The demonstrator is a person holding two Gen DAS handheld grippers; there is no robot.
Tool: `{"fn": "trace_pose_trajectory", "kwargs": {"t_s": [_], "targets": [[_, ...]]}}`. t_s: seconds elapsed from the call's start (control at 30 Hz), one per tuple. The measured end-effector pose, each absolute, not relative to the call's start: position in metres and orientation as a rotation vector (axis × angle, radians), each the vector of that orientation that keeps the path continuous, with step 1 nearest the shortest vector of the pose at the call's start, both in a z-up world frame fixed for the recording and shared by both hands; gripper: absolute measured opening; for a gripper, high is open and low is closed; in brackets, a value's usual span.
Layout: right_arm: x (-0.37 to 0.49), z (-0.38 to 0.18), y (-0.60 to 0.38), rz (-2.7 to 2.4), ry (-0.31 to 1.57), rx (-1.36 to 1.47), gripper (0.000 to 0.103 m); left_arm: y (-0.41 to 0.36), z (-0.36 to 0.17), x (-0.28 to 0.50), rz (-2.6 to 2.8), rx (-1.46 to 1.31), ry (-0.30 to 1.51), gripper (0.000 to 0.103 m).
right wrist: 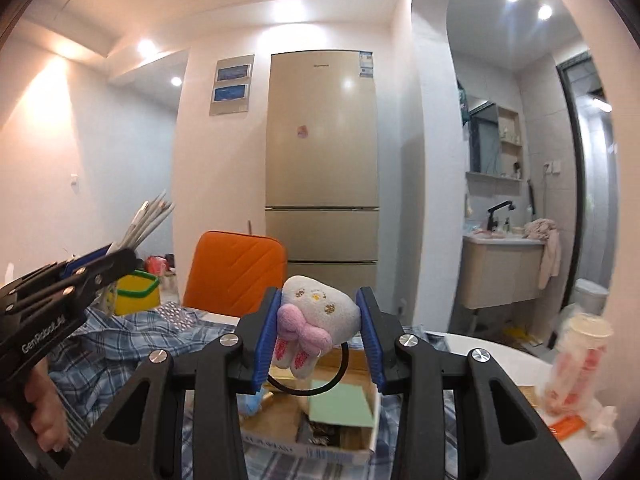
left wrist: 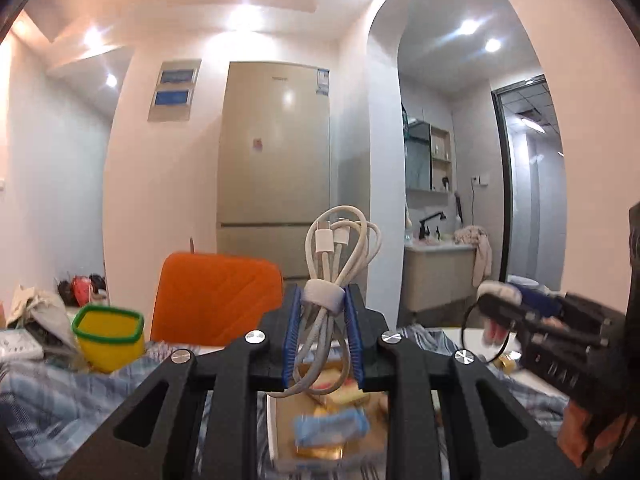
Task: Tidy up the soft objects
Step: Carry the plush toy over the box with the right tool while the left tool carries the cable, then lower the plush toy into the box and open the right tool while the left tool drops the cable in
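Left claw (left wrist: 322,328) clamped on bundled white charging cable with strap (left wrist: 334,264), centre frame. Right claw (right wrist: 318,330) clamped on small white plush toy with pink bow (right wrist: 316,316), its black elastic loop (right wrist: 320,372) dangling over open cardboard box (right wrist: 340,446) below. Risks: loop could snag the box rim; the cable, pinched only at mid-bundle, could slide out.

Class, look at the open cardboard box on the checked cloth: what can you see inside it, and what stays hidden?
Inside the cardboard box: a green card, gold packets and something blue. The right tool, holding a plush toy, covers the rest.
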State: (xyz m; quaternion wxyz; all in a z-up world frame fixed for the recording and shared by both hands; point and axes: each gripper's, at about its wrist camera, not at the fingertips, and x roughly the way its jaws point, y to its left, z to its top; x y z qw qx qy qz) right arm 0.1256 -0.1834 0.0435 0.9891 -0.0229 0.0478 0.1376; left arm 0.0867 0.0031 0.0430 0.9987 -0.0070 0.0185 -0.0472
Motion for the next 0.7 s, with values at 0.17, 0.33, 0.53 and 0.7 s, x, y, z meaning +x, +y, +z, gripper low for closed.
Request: {"fn": "trace_pose_trajectory", "kwargs": {"t_s": [0.17,0.33,0.53,0.7], "targets": [[0.141,0.031,-0.176,0.256,0.032,-0.051,0.039,-0.007,0.033,0.112,-0.087,-0.027,0.024,0.021],[0.150,0.018,-0.177,0.230,0.053,-0.029,0.039,-0.008,0.011,0.123,-0.058,-0.031,0.057,0.021],[0.165,0.004,-0.173,0.254,0.129,-0.052,0.039,-0.003,-0.004,0.140,-0.058,-0.057,0.156,0.021],[0.176,-0.002,-0.171,0.263,0.172,-0.063,0.039,-0.021,-0.014,0.164,-0.021,0.028,0.273,0.021]]}}
